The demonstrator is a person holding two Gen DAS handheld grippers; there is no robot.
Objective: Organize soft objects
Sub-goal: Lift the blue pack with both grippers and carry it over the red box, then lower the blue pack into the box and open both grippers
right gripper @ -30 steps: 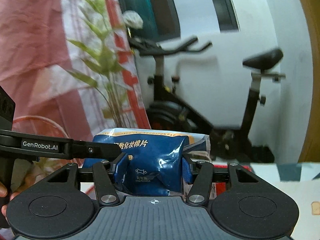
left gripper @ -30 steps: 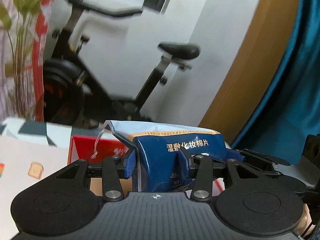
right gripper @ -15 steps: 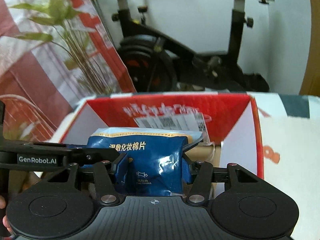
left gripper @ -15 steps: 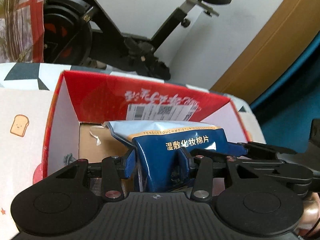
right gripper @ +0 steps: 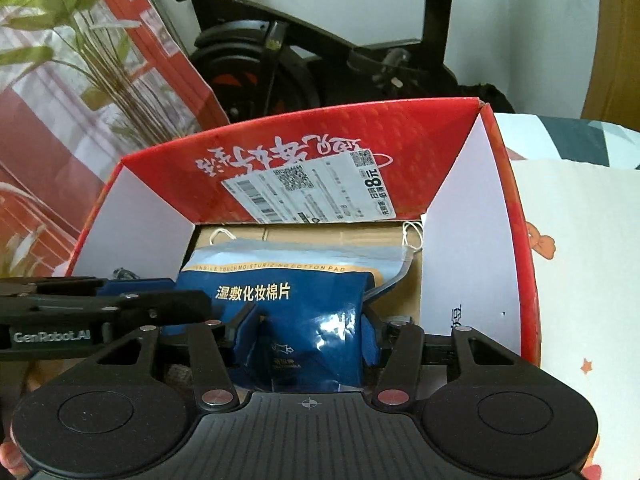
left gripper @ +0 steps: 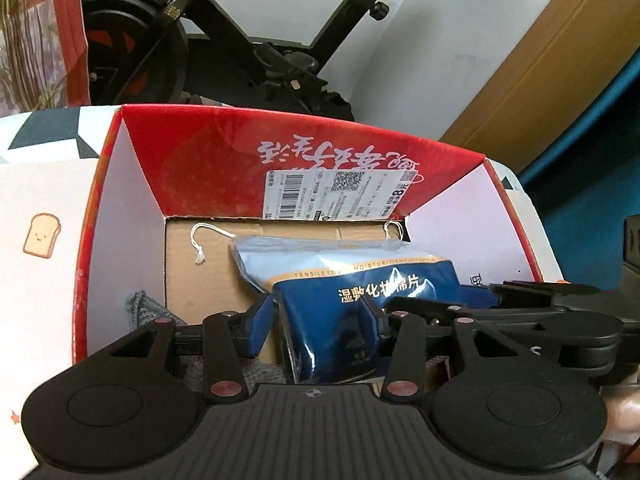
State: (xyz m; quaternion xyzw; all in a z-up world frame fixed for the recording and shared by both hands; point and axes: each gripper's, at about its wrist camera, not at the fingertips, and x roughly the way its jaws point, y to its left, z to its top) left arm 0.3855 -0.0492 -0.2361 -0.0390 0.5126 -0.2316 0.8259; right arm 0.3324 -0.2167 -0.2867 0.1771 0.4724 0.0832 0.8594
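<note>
A blue pouch of cotton pads [left gripper: 340,320] with a pale zip top hangs low inside an open red cardboard box [left gripper: 200,168], just above its brown floor. My left gripper [left gripper: 316,316] is shut on the pouch's left part. In the right wrist view my right gripper [right gripper: 308,332] pinches the same pouch [right gripper: 280,292] from the other side, over the box [right gripper: 168,184]. Each gripper shows in the other's view, beside the pouch.
A grey cloth [left gripper: 140,308] lies in the box's near left corner and a white string [left gripper: 200,240] on its floor. The box stands on a printed tablecloth [left gripper: 40,208]. Behind it stand an exercise bike [left gripper: 168,40] and a plant [right gripper: 100,64].
Both grippers tipped downward and sank with the pouch. It has gone from above the box's rim to down inside the box, near the floor.
</note>
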